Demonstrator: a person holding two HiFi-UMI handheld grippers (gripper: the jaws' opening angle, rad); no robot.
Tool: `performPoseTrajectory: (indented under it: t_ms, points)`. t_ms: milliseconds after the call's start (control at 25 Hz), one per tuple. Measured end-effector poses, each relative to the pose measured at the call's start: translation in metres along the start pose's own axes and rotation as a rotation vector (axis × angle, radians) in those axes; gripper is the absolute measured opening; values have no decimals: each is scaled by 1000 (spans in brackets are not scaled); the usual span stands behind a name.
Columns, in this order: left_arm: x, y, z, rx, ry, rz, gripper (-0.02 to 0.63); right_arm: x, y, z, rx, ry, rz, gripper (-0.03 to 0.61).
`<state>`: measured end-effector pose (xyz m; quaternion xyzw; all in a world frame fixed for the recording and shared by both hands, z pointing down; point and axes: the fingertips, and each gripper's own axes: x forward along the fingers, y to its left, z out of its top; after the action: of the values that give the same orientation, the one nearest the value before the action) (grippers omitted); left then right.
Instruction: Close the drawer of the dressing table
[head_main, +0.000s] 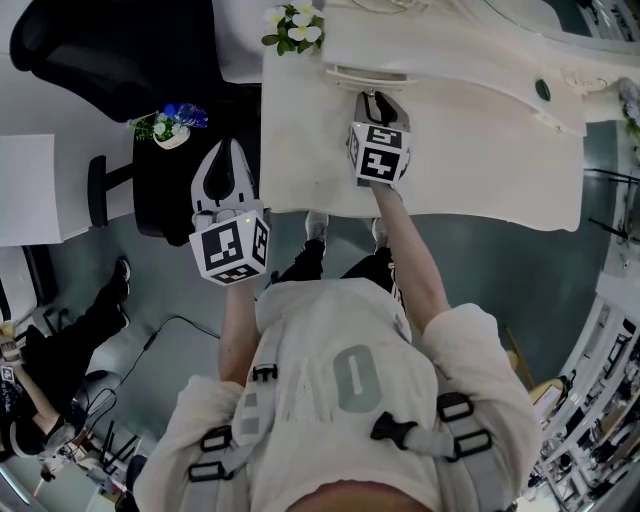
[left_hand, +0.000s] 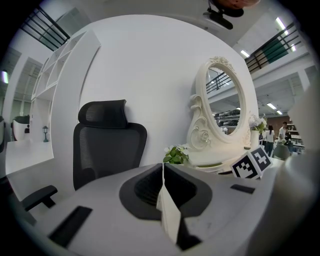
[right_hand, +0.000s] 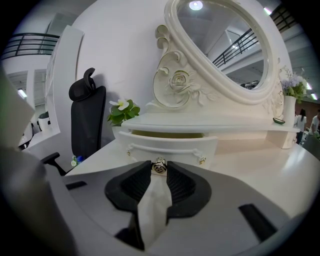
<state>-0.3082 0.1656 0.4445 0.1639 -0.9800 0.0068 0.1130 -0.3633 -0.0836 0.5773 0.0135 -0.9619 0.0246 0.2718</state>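
Observation:
The cream dressing table (head_main: 480, 150) carries a small drawer (right_hand: 170, 144) under its mirror shelf. The drawer stands out a little, with a dark gap above its curved front. My right gripper (right_hand: 159, 168) is shut on the drawer's small metal knob (right_hand: 159, 165), which sits between the fingertips. In the head view the right gripper (head_main: 377, 100) reaches across the tabletop to the drawer (head_main: 365, 74). My left gripper (head_main: 230, 152) hangs in the air off the table's left edge. The left gripper (left_hand: 163, 166) is shut with nothing between its jaws.
An oval carved mirror (right_hand: 225, 45) rises behind the drawer. A pot of white flowers (head_main: 295, 25) stands at the table's back left corner. A black office chair (left_hand: 110, 145) is left of the table, with a small flower pot (head_main: 170, 125) nearby. A seated person's legs (head_main: 95, 310) show at left.

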Motion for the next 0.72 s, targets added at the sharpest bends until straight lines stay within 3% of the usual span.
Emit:
performPoseTrajectory:
  t_ms: [720]
  points:
    - [7, 2, 0, 3, 5, 5, 20, 14, -4, 9, 1, -11, -4, 104]
